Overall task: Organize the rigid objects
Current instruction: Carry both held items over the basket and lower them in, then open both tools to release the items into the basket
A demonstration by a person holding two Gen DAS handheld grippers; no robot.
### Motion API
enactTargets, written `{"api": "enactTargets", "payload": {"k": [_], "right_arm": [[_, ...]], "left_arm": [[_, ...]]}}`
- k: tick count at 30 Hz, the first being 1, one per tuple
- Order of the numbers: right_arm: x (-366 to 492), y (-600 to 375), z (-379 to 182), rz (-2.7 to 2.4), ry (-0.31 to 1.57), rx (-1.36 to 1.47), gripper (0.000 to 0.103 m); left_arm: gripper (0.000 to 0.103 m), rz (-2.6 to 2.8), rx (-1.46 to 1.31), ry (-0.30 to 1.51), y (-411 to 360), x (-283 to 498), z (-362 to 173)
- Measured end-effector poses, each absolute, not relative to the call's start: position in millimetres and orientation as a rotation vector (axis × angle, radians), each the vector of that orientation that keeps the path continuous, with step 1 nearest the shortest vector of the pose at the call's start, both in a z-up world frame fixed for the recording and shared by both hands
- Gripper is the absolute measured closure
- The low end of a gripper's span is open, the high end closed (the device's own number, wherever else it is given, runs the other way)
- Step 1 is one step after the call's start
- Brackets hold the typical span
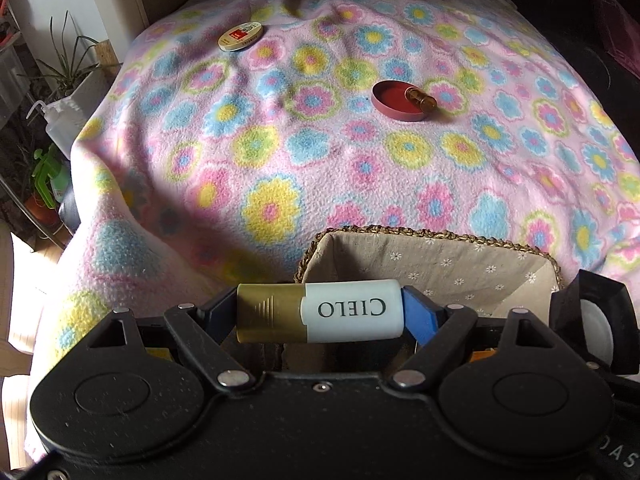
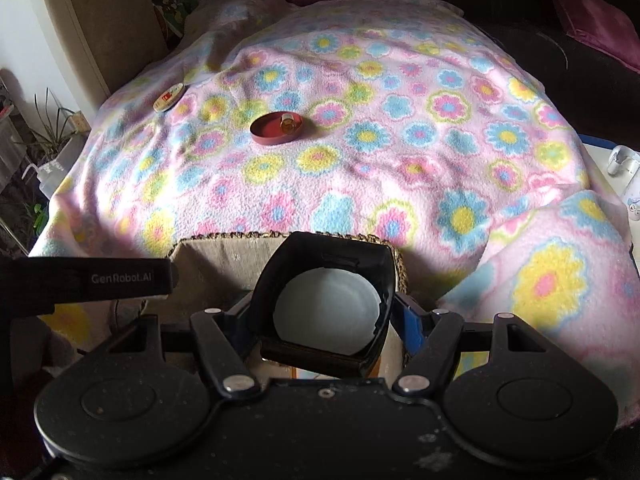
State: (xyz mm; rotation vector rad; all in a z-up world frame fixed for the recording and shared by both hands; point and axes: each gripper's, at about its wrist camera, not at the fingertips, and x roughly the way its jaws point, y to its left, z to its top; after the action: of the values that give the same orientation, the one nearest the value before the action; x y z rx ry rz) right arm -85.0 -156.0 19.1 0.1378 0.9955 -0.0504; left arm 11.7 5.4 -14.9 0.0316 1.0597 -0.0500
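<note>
My left gripper (image 1: 320, 312) is shut on a white and gold CIELO tube (image 1: 320, 311), held crosswise over the near edge of the woven basket (image 1: 432, 256) with a cloth lining. My right gripper (image 2: 324, 320) is shut on a black square box with a white round disc (image 2: 326, 308), held over the same basket (image 2: 224, 256). That box also shows at the right edge of the left wrist view (image 1: 592, 324). Farther out on the flowered blanket lie a red round lid (image 1: 398, 101) with a small amber bottle (image 1: 420, 99) resting on its rim, and a round cream tin (image 1: 241, 36).
The blanket (image 2: 400, 160) covers a low table and drops off at the left and near edges. Plants and a squeeze bottle (image 1: 56, 120) stand on the floor at left. A dark sofa with purple cushions (image 2: 592, 12) lies beyond at right. The left gripper's body (image 2: 88, 280) is close at left.
</note>
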Motion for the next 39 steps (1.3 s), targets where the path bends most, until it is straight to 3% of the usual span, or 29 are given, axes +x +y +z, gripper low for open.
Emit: {"api": "enactTargets", "payload": {"k": [9, 35, 39], "right_arm": [[-80, -154, 7, -0.065, 1.073, 0.107, 0.034], [-74, -156, -1, -0.056, 1.126, 0.109, 0.033], [-74, -157, -1, -0.056, 1.124, 0.119, 0.033]], "left_arm": [[0.023, -0.045, 0.033, 1.152, 4, 15, -32], [0.023, -0.135, 0.095, 1.160, -11, 14, -35], [0.018, -0.141, 0.101, 1.152, -12, 13, -34]]}}
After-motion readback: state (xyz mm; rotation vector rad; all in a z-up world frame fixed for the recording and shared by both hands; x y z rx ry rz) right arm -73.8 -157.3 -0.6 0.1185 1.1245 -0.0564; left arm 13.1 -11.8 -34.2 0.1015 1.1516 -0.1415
